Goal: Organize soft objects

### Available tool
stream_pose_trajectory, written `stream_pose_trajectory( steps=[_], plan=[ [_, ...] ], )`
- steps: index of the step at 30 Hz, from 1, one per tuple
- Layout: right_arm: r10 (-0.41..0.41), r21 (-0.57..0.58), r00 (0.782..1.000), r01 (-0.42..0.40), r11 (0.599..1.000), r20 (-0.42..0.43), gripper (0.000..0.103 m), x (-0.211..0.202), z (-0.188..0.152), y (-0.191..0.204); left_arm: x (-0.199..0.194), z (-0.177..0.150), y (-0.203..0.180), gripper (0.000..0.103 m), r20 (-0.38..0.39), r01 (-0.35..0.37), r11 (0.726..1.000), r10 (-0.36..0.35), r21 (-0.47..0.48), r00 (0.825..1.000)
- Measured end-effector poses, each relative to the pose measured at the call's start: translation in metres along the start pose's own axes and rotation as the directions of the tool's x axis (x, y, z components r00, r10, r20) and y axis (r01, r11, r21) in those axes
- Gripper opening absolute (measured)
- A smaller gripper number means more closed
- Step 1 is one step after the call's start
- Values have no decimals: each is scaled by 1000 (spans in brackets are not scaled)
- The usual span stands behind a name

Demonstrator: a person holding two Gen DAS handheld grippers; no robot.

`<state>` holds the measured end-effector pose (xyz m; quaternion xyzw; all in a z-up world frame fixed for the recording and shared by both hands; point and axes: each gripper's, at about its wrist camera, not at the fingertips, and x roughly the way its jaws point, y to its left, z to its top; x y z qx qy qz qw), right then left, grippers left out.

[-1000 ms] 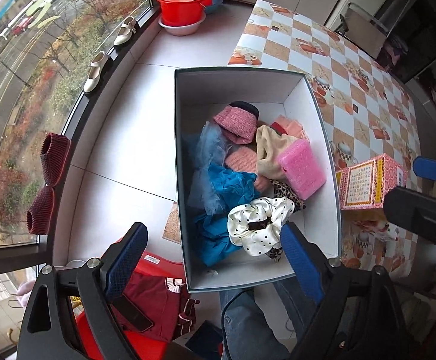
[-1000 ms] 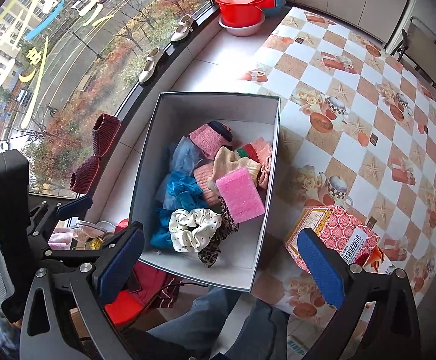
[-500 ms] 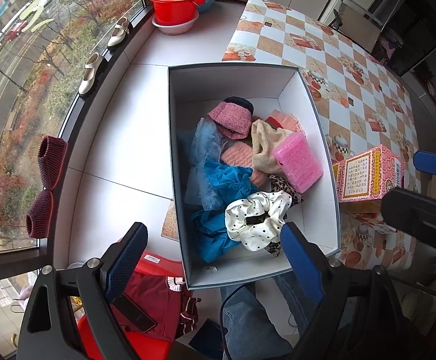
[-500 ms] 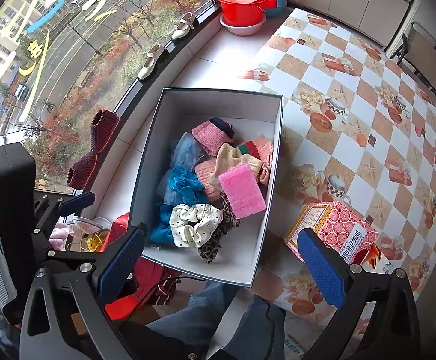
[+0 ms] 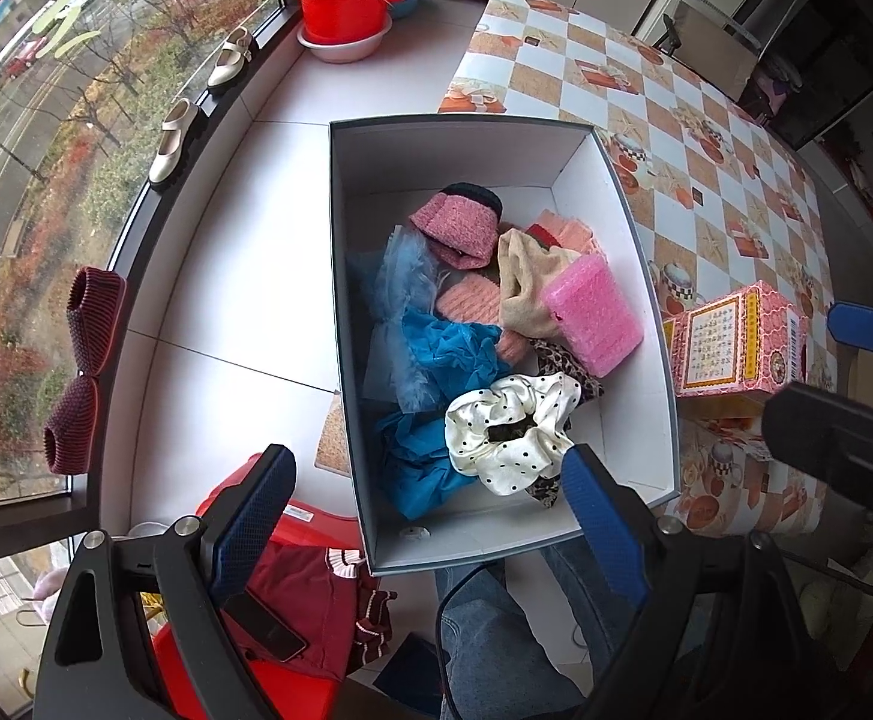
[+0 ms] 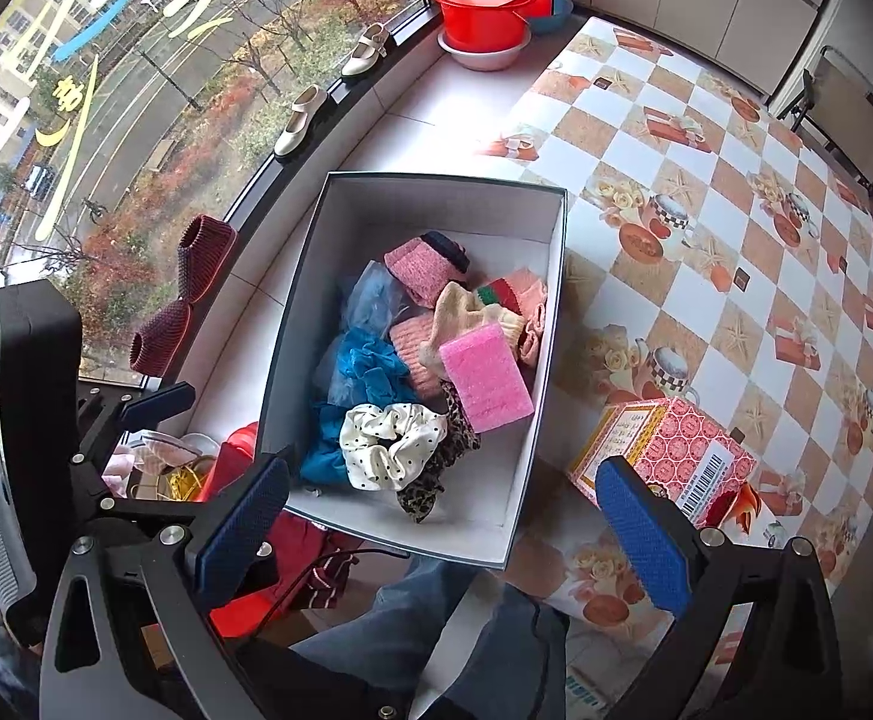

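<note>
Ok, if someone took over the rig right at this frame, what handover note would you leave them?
Left gripper: open, empty, above the near end of the box.
Right gripper: open, empty, above the box's near right corner.
In the box: pink sponge, polka-dot scrunchie, leopard scrunchie, blue mesh fabric, pink knit pieces, beige cloth.
Done: these soft things are all in the box.
Left: cannot tell; the pink carton stands on the table beside the box.

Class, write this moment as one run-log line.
left tool: open, empty | right tool: open, empty | both above box | scrunchie, sponge inside
</note>
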<state>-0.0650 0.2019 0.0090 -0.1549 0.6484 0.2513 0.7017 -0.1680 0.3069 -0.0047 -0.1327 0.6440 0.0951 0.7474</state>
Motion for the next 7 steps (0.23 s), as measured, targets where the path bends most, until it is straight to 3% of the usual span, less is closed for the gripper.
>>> stream_pose_trajectory(
  steps=[7],
  plan=[
    [-7, -3, 1000, 7, 1000, -7, 103, 5, -1, 4, 2, -2, 2, 92, 10, 23, 1000, -23, -4, 1000]
  ],
)
